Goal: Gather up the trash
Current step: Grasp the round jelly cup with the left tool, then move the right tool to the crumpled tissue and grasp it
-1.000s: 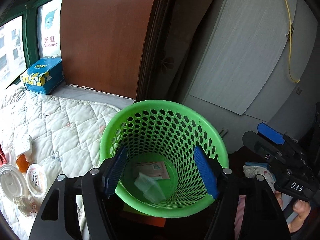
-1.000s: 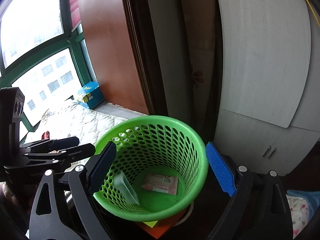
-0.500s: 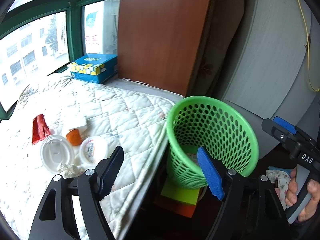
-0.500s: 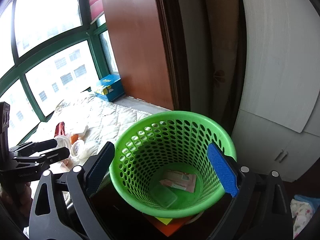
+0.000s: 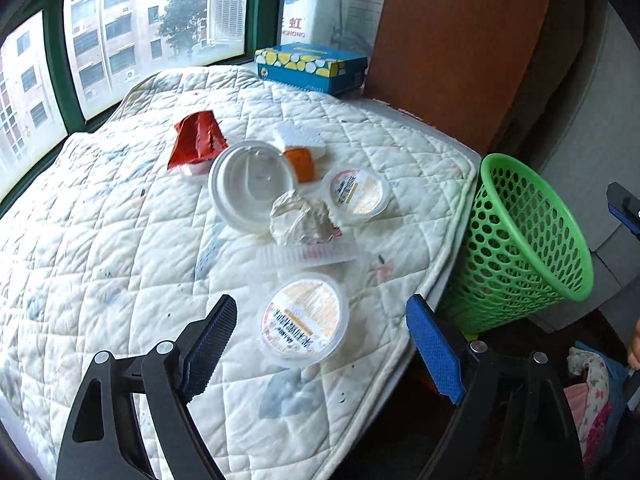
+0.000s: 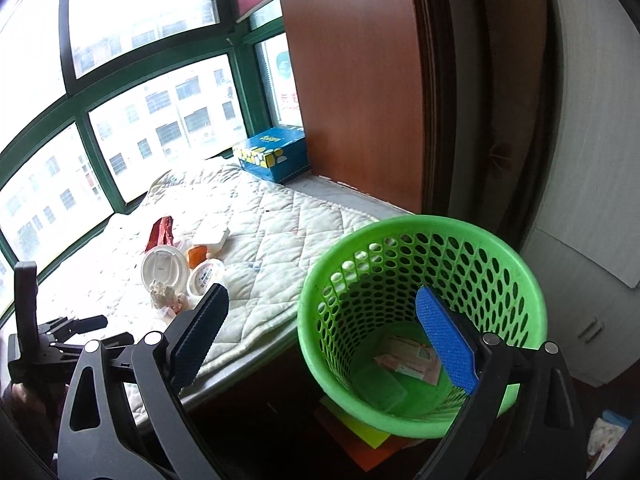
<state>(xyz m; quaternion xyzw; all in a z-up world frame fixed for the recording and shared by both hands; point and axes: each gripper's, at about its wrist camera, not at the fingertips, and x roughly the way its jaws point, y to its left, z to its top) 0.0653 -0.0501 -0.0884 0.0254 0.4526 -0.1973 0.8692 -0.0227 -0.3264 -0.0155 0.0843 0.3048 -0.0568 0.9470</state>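
A light, thin-walled lidded plastic cup is being framed on the quilted pad by the wide-open, empty left gripper; its stiffer rim is judged the safest hold. The right gripper, equally open and empty, is being held above the green basket.

Light: bright daylight from the window, panes overexposed.
Shadows: soft, dim lower corners.
Distortion: strong fisheye bending, dark edge vignette.
Focus: mostly sharp.
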